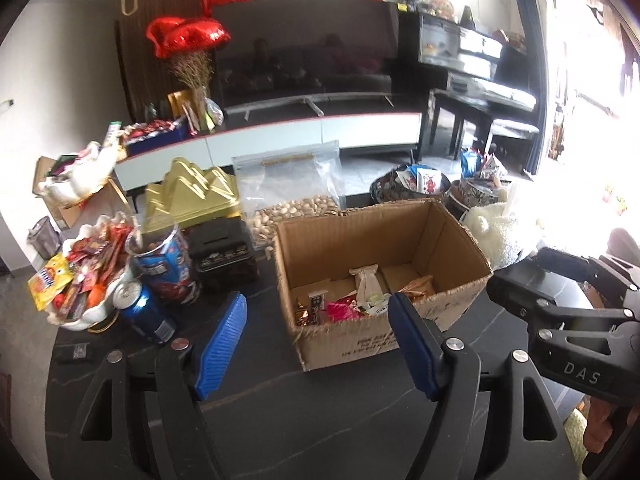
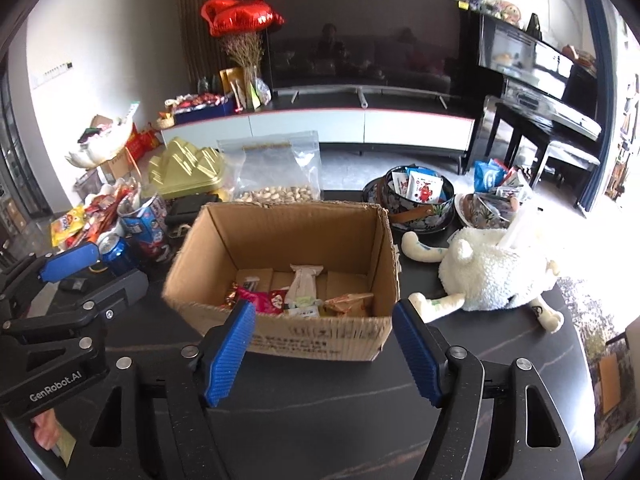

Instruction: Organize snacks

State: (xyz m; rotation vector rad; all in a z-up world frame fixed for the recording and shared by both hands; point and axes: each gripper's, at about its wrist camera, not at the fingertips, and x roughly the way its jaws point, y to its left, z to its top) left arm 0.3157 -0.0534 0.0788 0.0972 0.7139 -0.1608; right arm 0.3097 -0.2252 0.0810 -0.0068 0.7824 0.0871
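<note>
An open cardboard box [image 1: 452, 240] [image 2: 280, 224] stands mid-table with several snack packets [image 1: 352, 304] [image 2: 296, 296] on its floor. My left gripper [image 1: 320, 344] is open and empty, just in front of the box's near left corner. My right gripper [image 2: 324, 352] is open and empty, in front of the box's near wall. A white bowl heaped with snack packets [image 1: 80, 280] [image 2: 88, 216] sits at the left. A blue can [image 1: 144, 312] [image 2: 116, 252] and a blue snack tub [image 1: 164, 264] [image 2: 146, 220] stand beside it.
A bag of pistachios [image 1: 292, 196] [image 2: 276, 172], a gold box [image 1: 192, 196] and a black tin [image 1: 224, 252] stand behind. Two patterned bowls of packets [image 2: 416, 196] [image 2: 488, 208] and a white plush sheep [image 2: 496, 276] lie right. The dark table edge [image 2: 576, 344] curves at right.
</note>
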